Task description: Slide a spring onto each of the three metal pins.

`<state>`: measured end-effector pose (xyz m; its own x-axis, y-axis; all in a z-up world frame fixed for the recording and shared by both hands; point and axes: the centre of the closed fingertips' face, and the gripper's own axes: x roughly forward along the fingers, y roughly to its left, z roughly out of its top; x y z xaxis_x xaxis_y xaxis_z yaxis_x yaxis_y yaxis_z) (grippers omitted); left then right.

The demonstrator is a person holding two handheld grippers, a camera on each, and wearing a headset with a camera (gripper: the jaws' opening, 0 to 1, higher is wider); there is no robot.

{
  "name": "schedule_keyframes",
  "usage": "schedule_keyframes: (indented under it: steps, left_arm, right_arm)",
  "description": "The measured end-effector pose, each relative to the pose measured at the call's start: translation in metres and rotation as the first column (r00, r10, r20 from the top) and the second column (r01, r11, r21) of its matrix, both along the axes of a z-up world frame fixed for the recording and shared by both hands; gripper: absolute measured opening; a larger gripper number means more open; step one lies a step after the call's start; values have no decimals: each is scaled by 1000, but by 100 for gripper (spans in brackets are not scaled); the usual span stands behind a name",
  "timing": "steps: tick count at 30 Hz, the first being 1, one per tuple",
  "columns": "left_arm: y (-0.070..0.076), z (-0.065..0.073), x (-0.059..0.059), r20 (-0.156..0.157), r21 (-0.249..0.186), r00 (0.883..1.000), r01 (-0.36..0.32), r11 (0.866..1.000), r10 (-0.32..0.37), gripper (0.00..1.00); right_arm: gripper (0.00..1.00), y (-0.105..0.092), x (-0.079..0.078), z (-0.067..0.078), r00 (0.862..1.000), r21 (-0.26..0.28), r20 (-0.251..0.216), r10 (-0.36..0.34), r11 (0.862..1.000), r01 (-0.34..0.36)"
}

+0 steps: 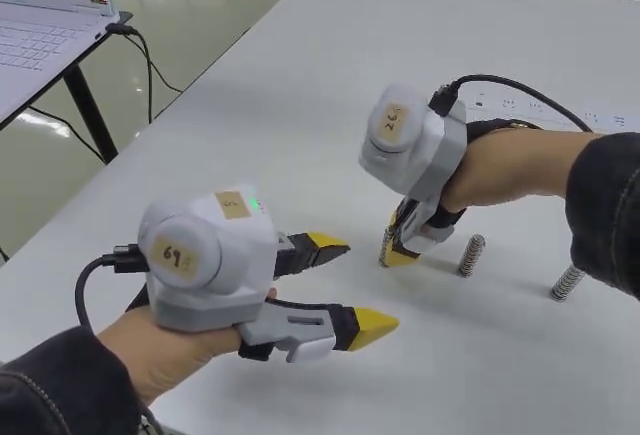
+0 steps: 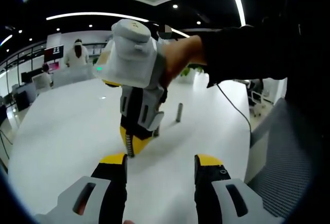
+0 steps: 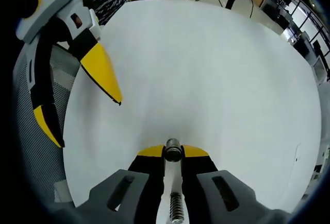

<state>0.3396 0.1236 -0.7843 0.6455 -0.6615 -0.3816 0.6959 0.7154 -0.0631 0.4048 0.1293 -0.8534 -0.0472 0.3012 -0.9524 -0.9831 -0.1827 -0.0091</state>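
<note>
My right gripper (image 1: 399,252) points down at the white table (image 1: 300,105), shut on a metal pin (image 3: 172,148) with a spring (image 3: 176,206) around its shaft. That sprung pin (image 1: 386,246) touches the table, and in the left gripper view it (image 2: 130,144) hangs below the right gripper (image 2: 135,131). Two more spring-covered pins (image 1: 472,254) (image 1: 566,282) stand to its right; one pin (image 2: 179,112) stands behind it in the left gripper view. My left gripper (image 1: 365,285) hovers open and empty, its yellow tips aimed at the right gripper. Its fingers (image 3: 100,69) enter the right gripper view.
A laptop (image 1: 40,5) sits on a side desk at the far left, with a black cable (image 1: 150,65) hanging from it. A white power strip (image 1: 545,110) lies behind the right hand. The table's left edge runs diagonally past the left hand.
</note>
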Motion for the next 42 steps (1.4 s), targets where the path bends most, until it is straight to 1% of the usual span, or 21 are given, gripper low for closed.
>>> schedule_keyframes:
  steps: [5,13,19,26,37,42]
  left_arm:
    - [0,0,0,-1,2,1000,2,1000,-2,47]
    - [0,-1,-2,-6,10,1000,8,1000,-8,47]
    - [-1,-2,-2,-7,13,1000,11,1000,-11,47]
    - [-2,-2,-3,-9,17,1000,14,1000,-13,47]
    - [-2,-6,-5,-19,28,1000,21,999,-20,47]
    - [-2,-7,-5,-22,33,1000,23,999,-22,47]
  right_arm:
    - [8,-2,2,-2,1000,0,-3,-11,1000,11]
    - [15,-8,9,2,999,18,-7,-44,999,44]
    - [19,-22,13,5,997,24,-12,-77,997,77]
    - [24,-36,14,7,993,33,-23,-113,993,114]
    - [28,-59,20,8,983,64,-29,-184,981,185]
    - [31,-70,18,13,976,91,-29,-217,972,218]
